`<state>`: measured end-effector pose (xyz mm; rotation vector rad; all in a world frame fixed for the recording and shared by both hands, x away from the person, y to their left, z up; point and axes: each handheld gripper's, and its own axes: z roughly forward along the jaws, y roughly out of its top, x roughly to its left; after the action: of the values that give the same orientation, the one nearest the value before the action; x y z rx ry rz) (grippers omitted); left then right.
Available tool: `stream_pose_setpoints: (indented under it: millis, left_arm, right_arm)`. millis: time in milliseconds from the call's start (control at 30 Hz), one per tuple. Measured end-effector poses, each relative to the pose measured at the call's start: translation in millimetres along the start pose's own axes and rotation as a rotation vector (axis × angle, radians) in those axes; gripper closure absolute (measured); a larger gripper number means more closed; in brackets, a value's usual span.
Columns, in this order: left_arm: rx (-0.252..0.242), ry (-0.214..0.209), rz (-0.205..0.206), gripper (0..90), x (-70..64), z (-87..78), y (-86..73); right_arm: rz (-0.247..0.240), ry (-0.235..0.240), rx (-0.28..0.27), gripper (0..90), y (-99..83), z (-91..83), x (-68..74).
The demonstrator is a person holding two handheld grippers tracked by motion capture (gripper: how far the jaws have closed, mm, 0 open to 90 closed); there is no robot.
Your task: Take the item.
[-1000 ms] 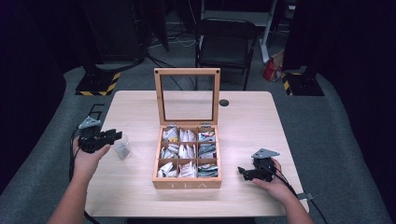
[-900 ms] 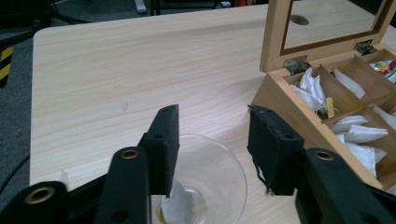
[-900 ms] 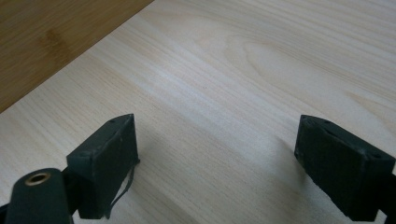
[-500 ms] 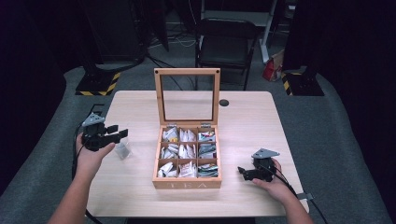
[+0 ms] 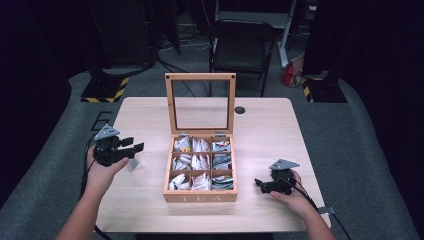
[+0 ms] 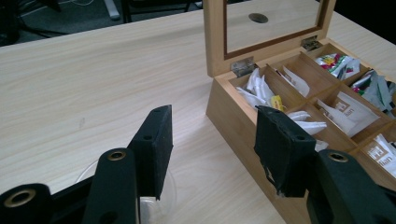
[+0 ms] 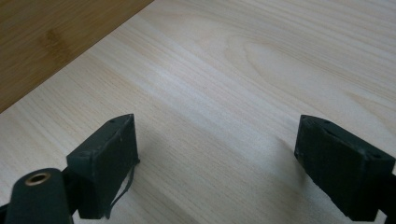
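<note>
Left gripper [image 5: 131, 145]: I hold it wide apart, empty, above a clear packet [image 5: 133, 164] near the table's [image 5: 260, 125] left edge.
Right gripper [image 5: 258, 183]: wide apart, empty, low by the right edge.
Tea box [image 5: 200, 196]: open, mid-table.

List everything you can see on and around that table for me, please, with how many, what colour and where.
Table: one, pale wood, centre of the high view.
Tea box: one, light wood, mid-table, glass-paned lid standing open, nine compartments.
Tea bags: many, mostly white wrappers, a few coloured, inside the compartments.
Clear packet: one, see-through, on the table left of the box, under the left gripper.
Round black disc: one, in the tabletop behind the box.
Folding chair: one, black, behind the table.
Red bag: one, on the floor right of the chair.
Left gripper: one, black, jaws open, raised left of the box.
Right gripper: one, black, jaws open, low at the table right of the box.
</note>
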<state>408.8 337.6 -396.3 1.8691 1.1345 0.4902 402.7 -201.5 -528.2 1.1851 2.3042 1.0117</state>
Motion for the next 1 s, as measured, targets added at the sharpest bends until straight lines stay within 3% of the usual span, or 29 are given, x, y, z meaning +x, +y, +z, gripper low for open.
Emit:
stream_pose_setpoints:
  millis: [433,1000]
  left_arm:
    - [0.013,-0.025,0.010,46.8,-11.9,3.2,-18.2]
    - [0.038,-0.015,0.038,46.9,-19.0,3.7,-43.0]
  right_arm:
    - [0.000,-0.002,-0.001,12.5,0.0,0.1,-0.1]
    - [0.000,0.000,0.000,12.6,0.0,0.0,0.0]
